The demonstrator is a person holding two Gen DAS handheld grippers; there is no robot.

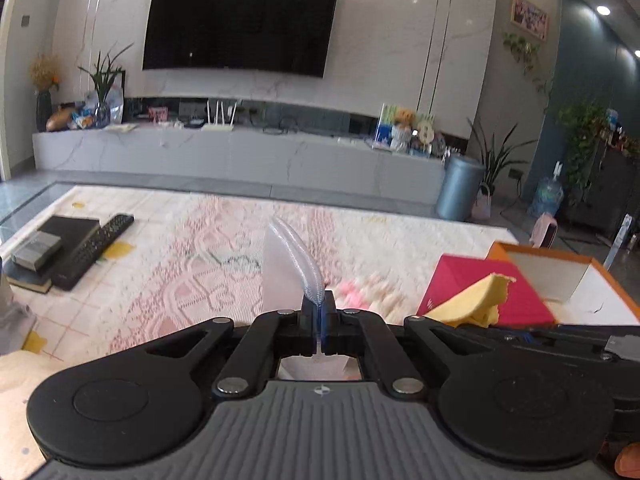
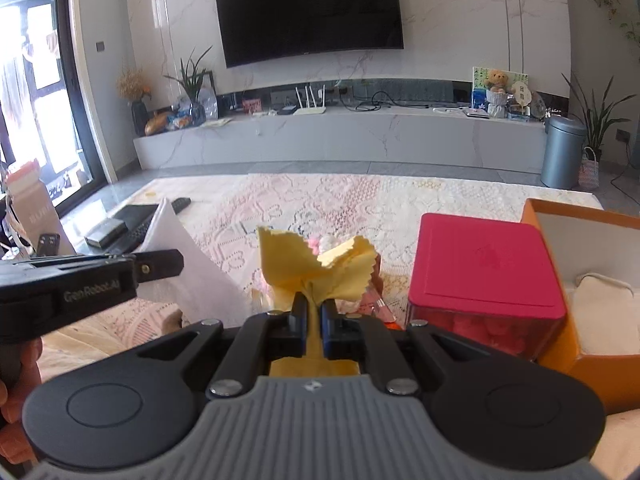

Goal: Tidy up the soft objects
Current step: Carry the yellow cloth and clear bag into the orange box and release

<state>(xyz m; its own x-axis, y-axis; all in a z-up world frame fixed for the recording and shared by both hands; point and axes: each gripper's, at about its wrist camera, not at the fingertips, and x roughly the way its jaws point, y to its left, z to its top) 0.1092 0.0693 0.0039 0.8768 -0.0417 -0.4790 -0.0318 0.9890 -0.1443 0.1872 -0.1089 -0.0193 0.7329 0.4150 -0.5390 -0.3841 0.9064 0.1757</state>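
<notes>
I am gripping a white cloth in my left tongs, clamped tight on its ridged edge, lifted left of the red box. My right tongs are pinching a yellow cloth, held just left of that box. I judge the sorting barely begun: the orange box, right of the red box, is holding only one cream piece. The surface beyond the red box is lying open for moving.
</notes>
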